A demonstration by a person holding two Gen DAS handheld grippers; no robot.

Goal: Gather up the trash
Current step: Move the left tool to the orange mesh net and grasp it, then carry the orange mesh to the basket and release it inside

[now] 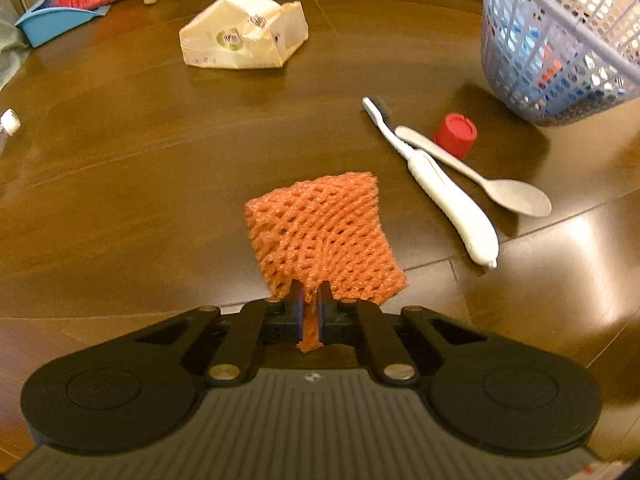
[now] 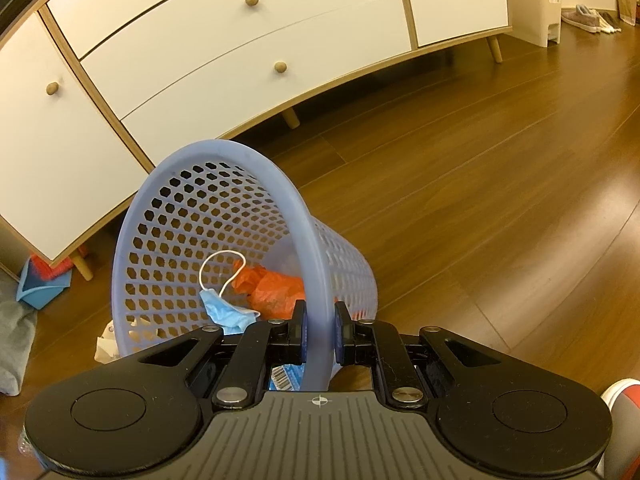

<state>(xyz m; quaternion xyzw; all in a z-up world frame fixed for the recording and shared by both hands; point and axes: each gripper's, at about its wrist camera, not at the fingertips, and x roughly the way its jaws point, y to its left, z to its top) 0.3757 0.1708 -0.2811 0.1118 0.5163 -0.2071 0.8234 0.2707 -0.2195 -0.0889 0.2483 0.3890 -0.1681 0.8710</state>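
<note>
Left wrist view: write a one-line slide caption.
Left gripper pinches an orange foam net above the floor; toothbrush, spoon and red cap lie nearby.

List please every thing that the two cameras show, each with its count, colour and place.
foam net: 1, orange, pinched in the left gripper above the floor
basket: 1, lilac mesh, tilted, rim held by the right gripper
face mask: 1, blue, inside the basket
plastic bag: 1, orange, inside the basket
paper carton: 1, cream, crushed, on the floor
toothbrush: 1, white, on the floor
spoon: 1, grey, lying across the toothbrush
bottle cap: 1, red, beside the spoon
dustpan: 1, blue, by the cabinet
cabinet: 1, white with wooden knobs
left gripper: shut on the foam net
right gripper: shut on the basket rim
</note>
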